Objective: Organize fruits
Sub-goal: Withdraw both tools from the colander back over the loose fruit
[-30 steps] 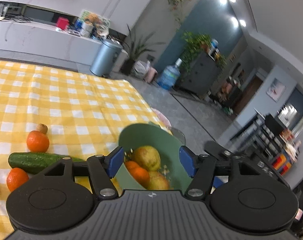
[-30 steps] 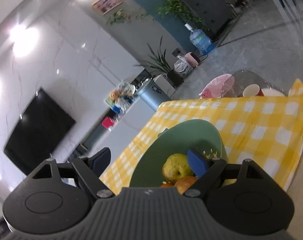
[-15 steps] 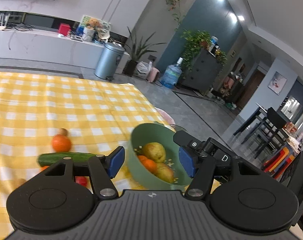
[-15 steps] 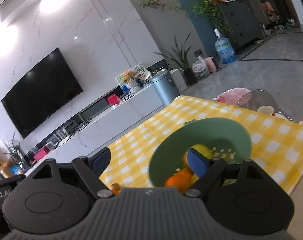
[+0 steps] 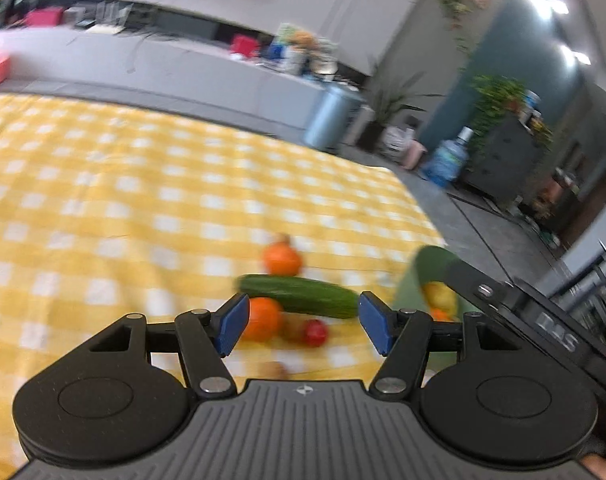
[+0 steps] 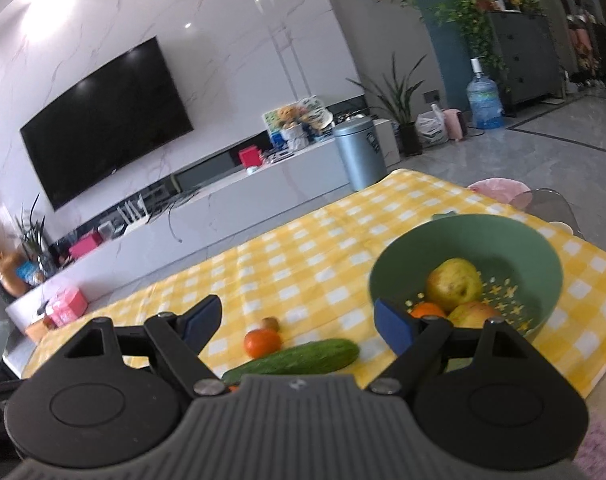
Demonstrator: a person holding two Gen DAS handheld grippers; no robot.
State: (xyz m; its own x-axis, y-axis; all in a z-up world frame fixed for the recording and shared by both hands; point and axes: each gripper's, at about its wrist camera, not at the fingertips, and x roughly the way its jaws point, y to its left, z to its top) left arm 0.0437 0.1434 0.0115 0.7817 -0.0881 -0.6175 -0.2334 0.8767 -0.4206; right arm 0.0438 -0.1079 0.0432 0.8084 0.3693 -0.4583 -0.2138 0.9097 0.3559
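In the blurred left wrist view my left gripper (image 5: 303, 324) stands open over loose produce on the yellow checked cloth: a cucumber (image 5: 299, 296), an orange (image 5: 282, 259) beyond it, another orange (image 5: 263, 318) by the left pad, and a small red fruit (image 5: 315, 332). The green bowl (image 5: 427, 258) sits at the right, half hidden behind the other tool's black body. In the right wrist view my right gripper (image 6: 297, 326) is open and empty above the cucumber (image 6: 299, 358) and an orange (image 6: 263, 342). The bowl (image 6: 463, 226) at the right holds a pear (image 6: 455, 284), an orange (image 6: 427, 310) and another yellow-red fruit (image 6: 473, 314).
A small brown fruit (image 6: 271, 323) lies behind the orange. The table's right edge (image 6: 599, 364) runs just past the bowl. Beyond the table are a pink stool (image 6: 499, 188), a grey bin (image 6: 361, 152), a long white TV cabinet (image 6: 223, 196) and a water bottle (image 6: 483, 100).
The left view swung left, from the bowl to the cucumber and oranges. The right view rolled level and drew back, so the bowl moved right and the cucumber and orange came into sight.
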